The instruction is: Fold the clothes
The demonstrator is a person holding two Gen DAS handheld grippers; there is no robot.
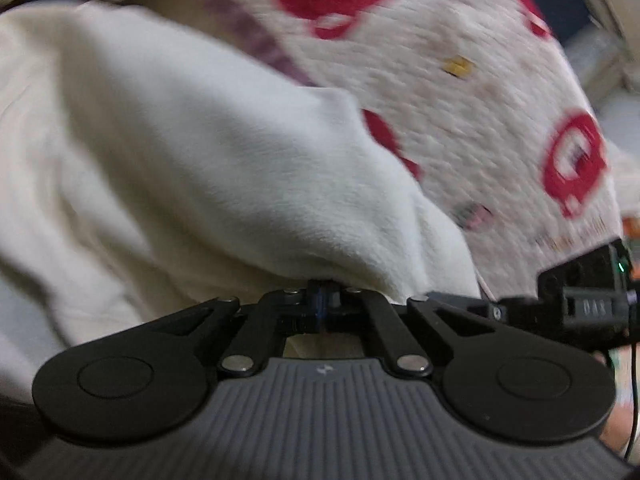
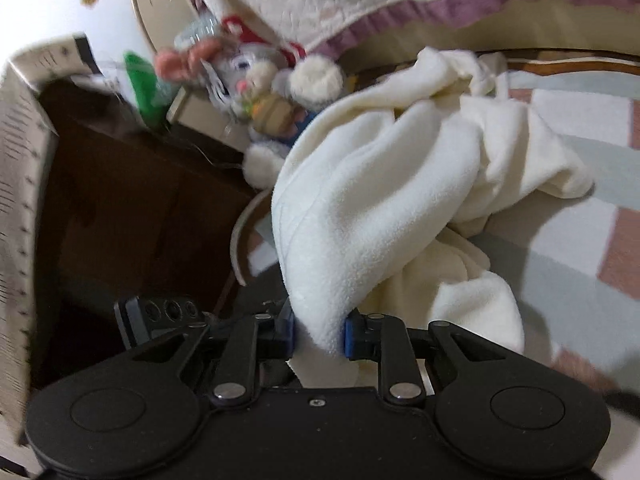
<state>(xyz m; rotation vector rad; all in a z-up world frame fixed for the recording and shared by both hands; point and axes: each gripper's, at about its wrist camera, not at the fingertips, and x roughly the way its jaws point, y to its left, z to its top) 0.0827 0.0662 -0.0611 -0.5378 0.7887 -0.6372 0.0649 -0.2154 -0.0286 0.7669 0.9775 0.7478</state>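
Both grippers have the cream fleece garment [image 2: 384,184] pinched!
The left gripper [image 1: 323,300] has its jaws clamped tight on a fold; the right gripper [image 2: 318,334] has its jaws squeezing a thick edge. The fleece drapes over a checked bedspread [image 2: 568,240], with a plush bunny [image 2: 260,92] beside it.

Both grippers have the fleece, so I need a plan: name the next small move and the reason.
Probably draw the two grippers apart to spread the cream fleece garment flat. The left gripper and right gripper each pinch a bunched fold, and the rest lies crumpled on the checked bedcover.
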